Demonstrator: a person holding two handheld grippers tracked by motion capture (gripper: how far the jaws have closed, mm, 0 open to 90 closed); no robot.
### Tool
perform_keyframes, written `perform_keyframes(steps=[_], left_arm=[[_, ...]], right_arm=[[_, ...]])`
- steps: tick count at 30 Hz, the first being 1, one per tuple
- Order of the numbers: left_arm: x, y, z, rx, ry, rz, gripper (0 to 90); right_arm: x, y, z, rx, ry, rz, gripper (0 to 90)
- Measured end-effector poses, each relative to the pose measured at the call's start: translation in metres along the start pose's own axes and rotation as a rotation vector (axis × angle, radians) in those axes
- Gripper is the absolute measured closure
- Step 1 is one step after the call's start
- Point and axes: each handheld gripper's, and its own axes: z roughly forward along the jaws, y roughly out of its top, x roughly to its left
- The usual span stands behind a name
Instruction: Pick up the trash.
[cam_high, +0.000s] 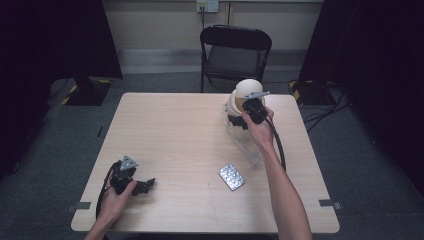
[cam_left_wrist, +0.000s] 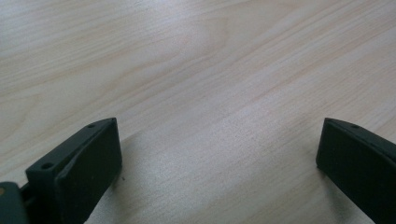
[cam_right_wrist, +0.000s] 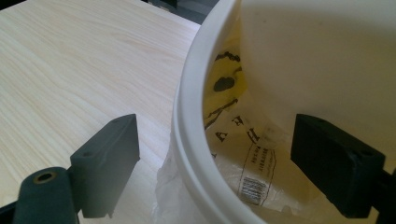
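White round plastic bucket (cam_high: 247, 96) standing near the far right edge of the pale wooden table (cam_high: 175, 130), lined with a thin clear plastic bag (cam_right_wrist: 243, 154) carrying black print and a barcode label on a yellowish ground. Hanging out under the bucket's rim on the near side, more of this clear film, trailing over the tabletop toward the person. Right gripper (cam_high: 240, 120) being held at the bucket by the right hand (cam_high: 260, 129), jaws spread wide and straddling the white rim in the right gripper view: one black jaw outside over the wood, the other inside over the bag. Gripping nothing at this moment, with a clear gap on both sides of the rim. Left gripper (cam_high: 145, 186) resting low near the front left corner of the table, held by the left hand (cam_high: 118, 196), well apart from the bucket. Jaws also standing wide apart in the left gripper view, with bare wood grain between them and nothing held. Lying flat between the two hands, nearer the right forearm, a small silver blister pack of pills (cam_high: 231, 176). Standing behind the table on the grey floor, a black folding chair (cam_high: 235, 52).
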Motion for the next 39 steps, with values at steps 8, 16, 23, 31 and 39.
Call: perform_keyframes(steps=[8, 16, 23, 31, 39], left_arm=[[0.0, 0.0, 0.0, -0.004, 0.001, -0.004, 0.0], [0.0, 0.0, 0.0, -0.004, 0.001, -0.006, 0.0], [0.0, 0.0, 0.0, -0.004, 0.002, -0.005, 0.0], [0.0, 0.0, 0.0, -0.004, 0.001, -0.005, 0.0], [0.0, 0.0, 0.0, -0.004, 0.001, -0.005, 0.0]], right_arm=[[0.001, 0.002, -0.017, -0.04, 0.044, 0.036, 14.8], [0.01, -0.001, -0.046, -0.099, 0.063, 0.03, 14.8], [0.021, -0.009, -0.077, -0.142, 0.083, 0.038, 14.7], [0.032, -0.042, -0.097, -0.136, 0.103, 0.044, 14.3], [0.046, -0.094, -0.103, -0.079, 0.126, 0.073, 13.9]])
